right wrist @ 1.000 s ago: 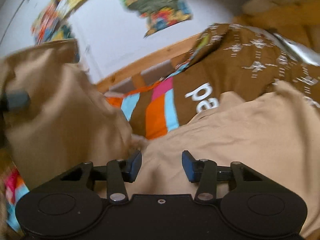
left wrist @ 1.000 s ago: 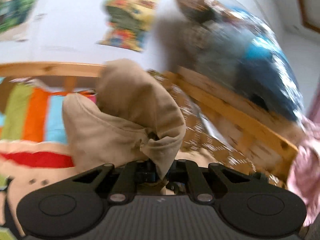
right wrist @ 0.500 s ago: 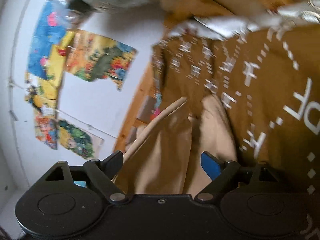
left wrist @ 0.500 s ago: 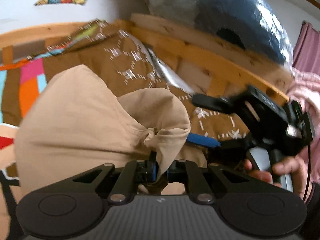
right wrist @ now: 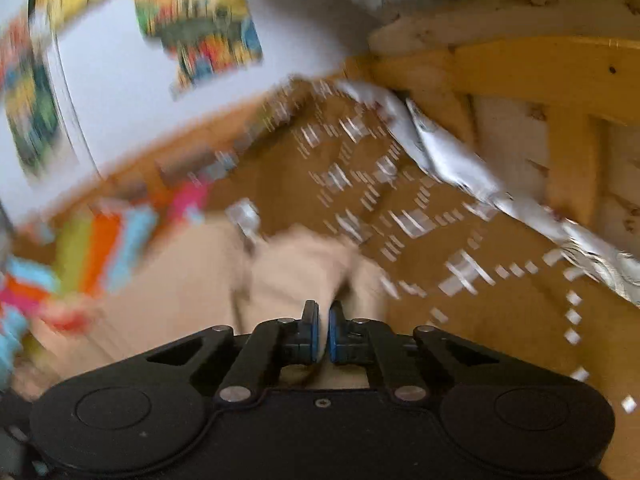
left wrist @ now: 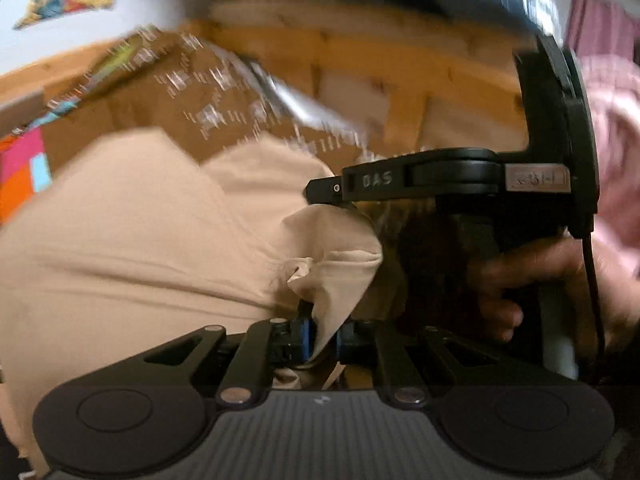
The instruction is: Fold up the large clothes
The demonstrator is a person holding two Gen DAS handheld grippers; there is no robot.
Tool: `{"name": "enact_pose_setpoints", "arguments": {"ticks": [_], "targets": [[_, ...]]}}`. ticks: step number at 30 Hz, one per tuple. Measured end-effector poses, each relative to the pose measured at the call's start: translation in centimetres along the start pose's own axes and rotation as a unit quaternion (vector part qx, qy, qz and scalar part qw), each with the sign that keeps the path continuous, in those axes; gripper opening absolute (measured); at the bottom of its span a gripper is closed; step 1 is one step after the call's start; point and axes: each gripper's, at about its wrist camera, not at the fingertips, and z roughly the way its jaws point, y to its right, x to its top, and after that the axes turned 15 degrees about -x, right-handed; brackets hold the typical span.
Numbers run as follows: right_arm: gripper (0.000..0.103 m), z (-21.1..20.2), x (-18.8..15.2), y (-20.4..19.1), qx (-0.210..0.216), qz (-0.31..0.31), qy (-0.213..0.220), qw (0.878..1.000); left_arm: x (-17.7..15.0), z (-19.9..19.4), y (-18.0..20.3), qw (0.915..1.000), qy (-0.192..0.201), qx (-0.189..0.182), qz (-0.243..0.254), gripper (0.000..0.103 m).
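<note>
Both grippers, left (left wrist: 323, 340) and right (right wrist: 323, 334), are pinched shut on the beige garment (left wrist: 132, 232) at lower centre, mid-fold I judge; next, carry the held edges across and lay them flat.
</note>
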Motion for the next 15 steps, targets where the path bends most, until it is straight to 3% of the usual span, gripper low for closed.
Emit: {"name": "enact_pose_setpoints", "arguments": {"ticks": [3, 6, 8, 10, 12, 14, 15], "targets": [[0.001, 1.0, -1.6, 0.5, -0.005, -0.014, 0.006, 1.0, -0.2, -0.1, -1.0, 0.9994, 0.005, -0.026, -0.024, 0.017], [0.003, 1.0, -2.1, -0.5, -0.023, -0.053, 0.024, 0.998, 0.0, -2.3, -1.9, 0.9954, 0.034, -0.07, -0.056, 0.033], [0.003, 1.1, -2.5, -0.5, -0.024, -0.057, 0.03, 0.998, 0.0, -4.2, -2.4, 0.9907, 0.051, -0.102, -0.074, 0.049], [0.003, 1.2, -2.6, -0.3, -0.022, -0.048, 0.032, 0.998, -0.5, -6.6, -2.9, 0.986, 0.072, -0.115, -0.097, 0.053], [0.004, 1.0, -2.4, -0.5, -0.025, -0.049, 0.033, 0.998, -1.1, -9.4, -3.6, 0.9828, 0.103, -0.101, -0.115, 0.058], [0.006, 0.5, -2.2, -0.8, -0.033, -0.052, 0.033, 0.998, -2.4, -12.3, -4.9, 0.9777, 0.153, -0.055, -0.134, 0.07], [0.006, 0.3, -2.1, -0.9, -0.039, -0.054, 0.034, 0.997, -3.3, -13.5, -5.8, 0.9723, 0.175, -0.016, -0.155, 0.071]]}}
